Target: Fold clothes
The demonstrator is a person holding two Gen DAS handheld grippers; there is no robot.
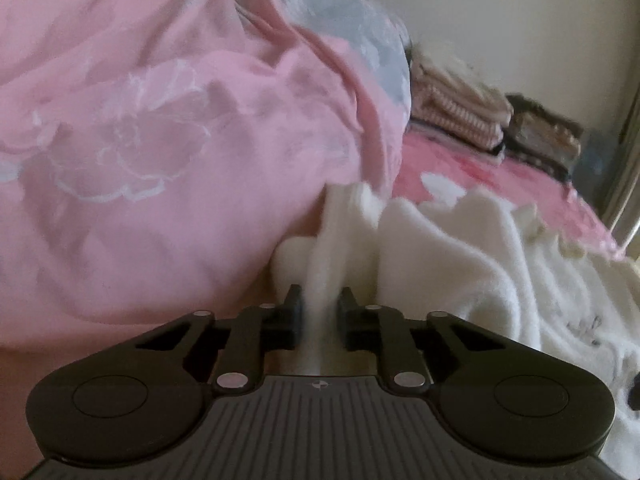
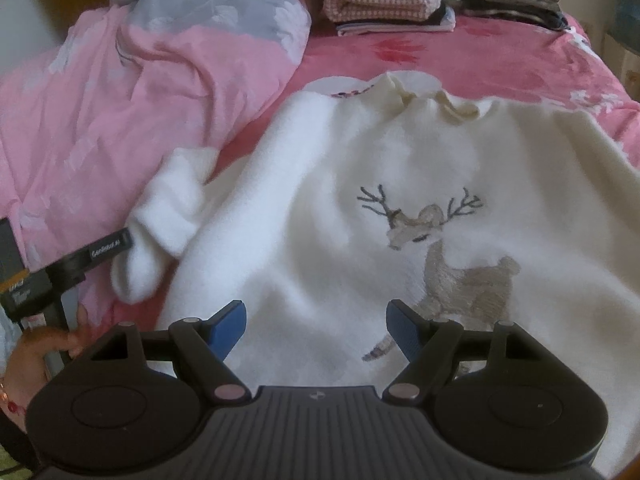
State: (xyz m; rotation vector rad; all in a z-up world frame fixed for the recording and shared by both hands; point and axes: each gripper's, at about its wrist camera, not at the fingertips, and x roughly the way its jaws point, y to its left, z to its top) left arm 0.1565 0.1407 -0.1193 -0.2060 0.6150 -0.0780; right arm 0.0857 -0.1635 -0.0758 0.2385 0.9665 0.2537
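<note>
We are working on the white deer sweater, which is lying spread front-up across the pink floral bedsheet, neck toward the far stacks of folded clothes. Our left gripper is pinching the sleeve, jaws drawn narrow with white knit running up between them; it looks like the cuff end, though the blur is making that hard to confirm. Our right gripper is hovering over the hem with its blue pads spread wide, gripping nothing. The pink duvet is bunching just beside the sleeve. We are judging this as the first fold: sleeve going in. Next we are needing to carry that sleeve across the chest, over the deer, and lay it flat before letting go.
</note>
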